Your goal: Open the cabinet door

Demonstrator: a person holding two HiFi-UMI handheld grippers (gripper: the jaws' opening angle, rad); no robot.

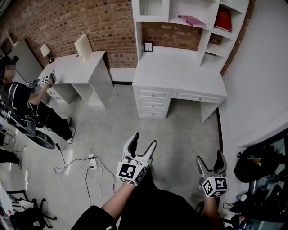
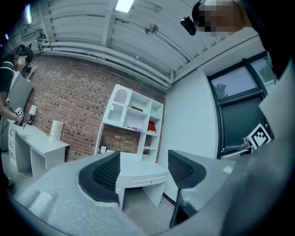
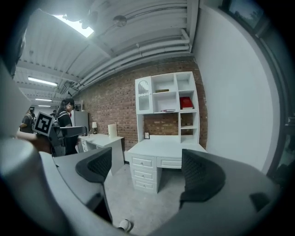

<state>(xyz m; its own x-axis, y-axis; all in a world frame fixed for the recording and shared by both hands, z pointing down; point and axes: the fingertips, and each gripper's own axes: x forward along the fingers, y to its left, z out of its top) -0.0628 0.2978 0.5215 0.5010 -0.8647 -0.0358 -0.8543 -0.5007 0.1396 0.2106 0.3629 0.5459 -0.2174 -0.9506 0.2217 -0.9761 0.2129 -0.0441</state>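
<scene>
A white desk (image 1: 180,74) with a shelf hutch stands against the brick wall ahead of me. The hutch's top left compartment has a small cabinet door (image 1: 150,6) with a glazed panel, and it is shut; I also see this door (image 3: 143,94) in the right gripper view and the same door (image 2: 119,101) in the left gripper view. My left gripper (image 1: 145,138) hangs over the floor well short of the desk, open and empty. My right gripper (image 1: 209,156) is beside it to the right, also open with nothing between its fingers. Both point toward the desk.
Three drawers (image 1: 153,103) sit under the desk's left half. A second white desk (image 1: 76,67) with a lamp stands at the left, where a person (image 1: 27,103) works. A power strip with cables (image 1: 92,162) lies on the floor. Dark bags (image 1: 252,166) sit at the right wall.
</scene>
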